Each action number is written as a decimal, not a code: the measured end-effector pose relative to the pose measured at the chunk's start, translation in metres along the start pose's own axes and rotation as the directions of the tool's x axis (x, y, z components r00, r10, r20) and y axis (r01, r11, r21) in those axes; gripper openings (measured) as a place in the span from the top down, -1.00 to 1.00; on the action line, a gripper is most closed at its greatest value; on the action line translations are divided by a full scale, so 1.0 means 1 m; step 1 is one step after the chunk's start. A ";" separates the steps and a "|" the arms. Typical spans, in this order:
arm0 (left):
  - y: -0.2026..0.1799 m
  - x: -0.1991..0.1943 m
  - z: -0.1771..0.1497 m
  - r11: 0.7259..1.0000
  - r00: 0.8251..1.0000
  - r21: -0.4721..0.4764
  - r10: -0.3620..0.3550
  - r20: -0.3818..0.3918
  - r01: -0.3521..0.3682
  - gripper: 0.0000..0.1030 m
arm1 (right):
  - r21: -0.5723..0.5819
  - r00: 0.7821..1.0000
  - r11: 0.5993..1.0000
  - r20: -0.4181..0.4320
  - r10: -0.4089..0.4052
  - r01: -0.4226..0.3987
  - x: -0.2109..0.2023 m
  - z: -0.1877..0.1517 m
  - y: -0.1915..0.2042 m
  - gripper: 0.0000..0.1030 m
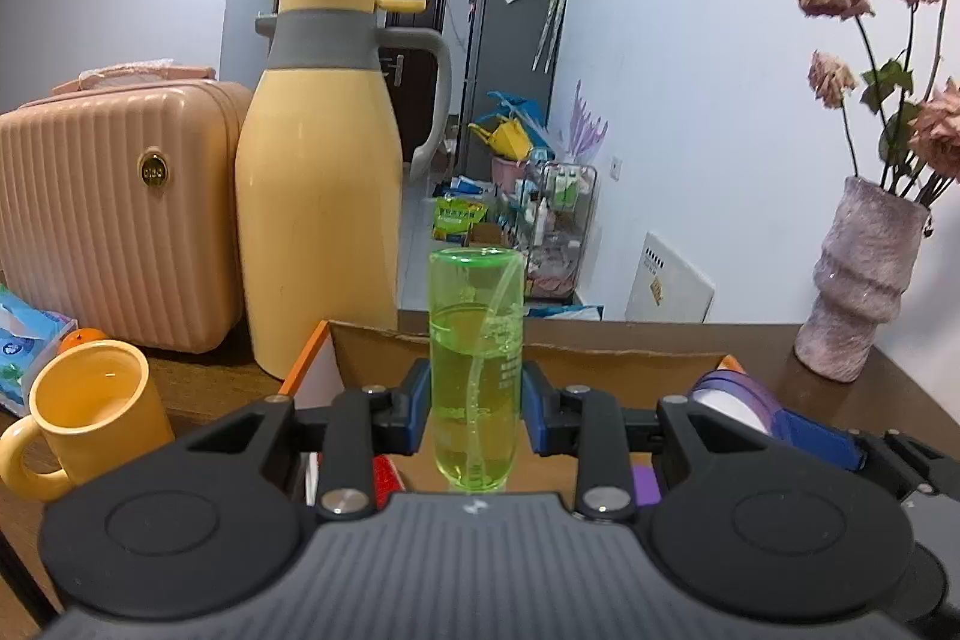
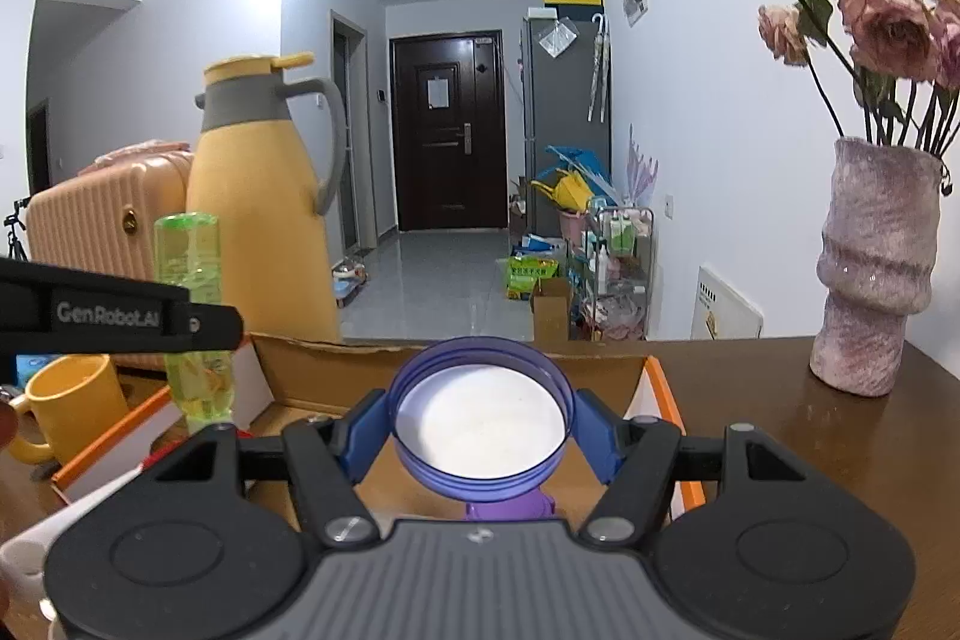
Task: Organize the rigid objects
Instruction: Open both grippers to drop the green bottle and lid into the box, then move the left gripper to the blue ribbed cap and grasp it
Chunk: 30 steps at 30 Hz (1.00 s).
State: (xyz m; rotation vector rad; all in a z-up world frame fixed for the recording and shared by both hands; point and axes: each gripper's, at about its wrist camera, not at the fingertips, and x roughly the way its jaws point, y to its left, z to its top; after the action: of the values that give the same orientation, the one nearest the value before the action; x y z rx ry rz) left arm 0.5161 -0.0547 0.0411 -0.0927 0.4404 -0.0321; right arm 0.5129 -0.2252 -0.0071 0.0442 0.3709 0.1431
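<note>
My left gripper (image 1: 476, 400) is shut on a clear green bottle (image 1: 474, 364) holding yellowish liquid and a thin tube. The bottle stands upright over an open cardboard box (image 1: 600, 343) with orange edges. My right gripper (image 2: 480, 430) is shut on a round purple lid (image 2: 480, 421) with a white inside, its blue pads pressing both sides. It hangs above the same cardboard box (image 2: 336, 349). The right wrist view shows the green bottle (image 2: 189, 250) at left, and the left wrist view has the purple lid (image 1: 735, 394) at right. Red and purple items lie in the box, mostly hidden.
A tall yellow thermos jug (image 1: 318, 196) and a pink ribbed case (image 1: 114, 220) stand behind the box on the left. A yellow mug (image 1: 90, 412) and a tissue pack (image 1: 24, 340) sit nearer left. A pink vase (image 2: 870, 280) of dried roses stands on the brown table (image 2: 780, 400) at right.
</note>
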 end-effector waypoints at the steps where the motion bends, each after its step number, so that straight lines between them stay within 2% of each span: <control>1: 0.001 0.002 0.000 1.000 1.000 0.002 0.003 -0.006 -0.003 0.39 | 0.001 1.000 1.000 -0.007 -0.001 0.001 0.002 -0.001 -0.001 -0.27; 4: 0.003 0.006 -0.003 1.000 1.000 0.010 0.000 -0.021 0.000 0.37 | 0.003 1.000 1.000 -0.027 0.002 -0.002 0.004 -0.003 -0.003 -0.27; 6: 0.006 0.007 -0.004 1.000 0.999 0.002 -0.013 -0.030 0.013 -0.16 | -0.003 0.999 1.000 -0.050 0.011 -0.011 0.007 -0.004 -0.004 -0.31; 7: 0.006 0.006 -0.003 1.000 0.999 0.003 -0.010 -0.034 0.010 -0.75 | -0.003 0.998 1.000 -0.058 0.009 -0.009 0.007 -0.005 -0.004 -0.53; 8: 0.007 0.005 -0.003 1.000 0.999 0.003 0.007 -0.031 -0.007 -1.00 | -0.001 0.998 1.000 -0.058 -0.003 0.003 0.007 -0.005 -0.004 -0.68; 9: 0.008 0.001 -0.004 1.000 1.000 0.002 0.025 -0.011 -0.025 -1.00 | 0.002 0.999 1.000 -0.053 -0.013 0.013 0.007 -0.006 -0.004 -0.91; 10: 0.008 -0.003 -0.004 0.999 0.999 0.006 0.047 0.017 -0.047 -1.00 | 0.006 0.999 1.000 -0.046 -0.019 0.020 0.006 -0.006 -0.005 -0.98; 18: 0.013 -0.003 -0.003 0.995 0.995 -0.001 0.098 -0.002 -0.098 -1.00 | 0.021 0.998 0.999 -0.064 -0.025 0.026 0.009 -0.008 -0.009 -1.00; 23: 0.016 -0.003 -0.003 0.994 0.994 -0.006 0.106 -0.003 -0.106 -1.00 | 0.016 0.998 0.999 -0.062 -0.033 0.034 0.009 -0.009 -0.008 -1.00; 27: 0.017 -0.010 -0.004 0.995 0.995 -0.009 0.098 0.014 -0.098 -1.00 | 0.023 0.999 0.999 -0.035 -0.032 0.033 0.000 -0.009 -0.008 -1.00; 30: 0.016 -0.022 -0.009 0.996 0.995 -0.002 0.086 0.045 -0.086 -1.00 | 0.022 0.999 0.999 0.015 -0.038 0.037 -0.014 -0.012 -0.007 -1.00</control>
State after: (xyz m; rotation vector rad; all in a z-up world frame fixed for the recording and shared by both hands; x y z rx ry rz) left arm 0.4928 -0.0380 0.0404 -0.0743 0.3994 0.0543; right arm 0.4964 -0.2340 -0.0134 0.0594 0.3576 0.1016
